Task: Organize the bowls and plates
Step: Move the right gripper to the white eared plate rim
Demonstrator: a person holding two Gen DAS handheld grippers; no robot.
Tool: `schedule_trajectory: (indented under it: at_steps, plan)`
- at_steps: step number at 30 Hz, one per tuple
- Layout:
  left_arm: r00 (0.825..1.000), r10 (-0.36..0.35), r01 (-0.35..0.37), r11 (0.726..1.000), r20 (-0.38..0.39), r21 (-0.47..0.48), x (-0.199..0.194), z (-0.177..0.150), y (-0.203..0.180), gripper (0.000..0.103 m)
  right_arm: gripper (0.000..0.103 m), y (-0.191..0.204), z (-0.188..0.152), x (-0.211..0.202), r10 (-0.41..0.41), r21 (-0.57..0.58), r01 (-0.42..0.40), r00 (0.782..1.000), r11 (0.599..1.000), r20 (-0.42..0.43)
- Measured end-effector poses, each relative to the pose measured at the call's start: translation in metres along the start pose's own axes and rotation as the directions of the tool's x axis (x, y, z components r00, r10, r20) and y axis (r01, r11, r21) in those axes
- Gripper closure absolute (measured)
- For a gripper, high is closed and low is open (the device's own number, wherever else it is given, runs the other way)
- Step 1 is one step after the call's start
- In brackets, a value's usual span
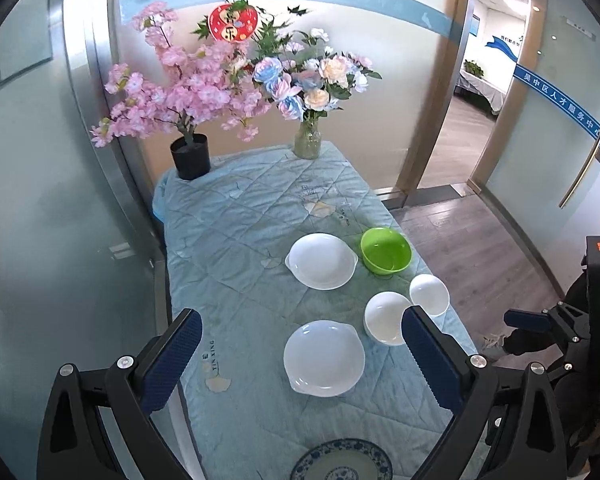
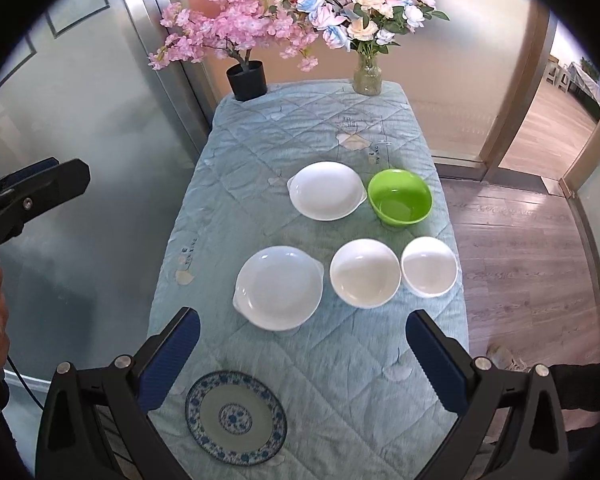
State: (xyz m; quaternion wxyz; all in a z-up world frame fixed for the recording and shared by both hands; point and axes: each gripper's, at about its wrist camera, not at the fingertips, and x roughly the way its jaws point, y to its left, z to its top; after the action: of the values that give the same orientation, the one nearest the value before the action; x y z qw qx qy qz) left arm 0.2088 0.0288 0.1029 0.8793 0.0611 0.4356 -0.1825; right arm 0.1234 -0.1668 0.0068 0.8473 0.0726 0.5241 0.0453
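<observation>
Nothing looks stacked yet: on the counter [image 2: 260, 128] the patterned plate [image 2: 236, 417] lies at the near edge, two white handled plates [image 2: 279, 287] mid-counter, two white bowls [image 2: 365, 272] and the green bowl [image 2: 400, 197] along the right edge. The left tool [image 1: 302, 356] and right tool [image 2: 303, 354] both gape wide, empty, so all the sorting seems left.

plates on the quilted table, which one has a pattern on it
The round blue-and-white patterned plate, at the near end of the table. The two white eared plates farther along the teal quilted cloth are plain.
</observation>
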Motion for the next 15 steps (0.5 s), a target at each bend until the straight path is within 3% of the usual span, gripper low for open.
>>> schedule_trajectory:
  at_steps: [7, 15]
  plan:
    - [0.999, -0.012, 0.013, 1.000, -0.039, 0.010, 0.053, 0.009, 0.011, 0.002, 0.001, -0.004, 0.006, 0.033, 0.013, 0.022, -0.012, 0.999, 1.000, -0.051]
    - [0.991, -0.043, 0.047, 0.999, -0.123, 0.026, 0.125, -0.001, 0.017, 0.002, 0.001, -0.003, -0.013, 0.081, 0.069, 0.061, -0.061, 0.988, 0.996, -0.137]
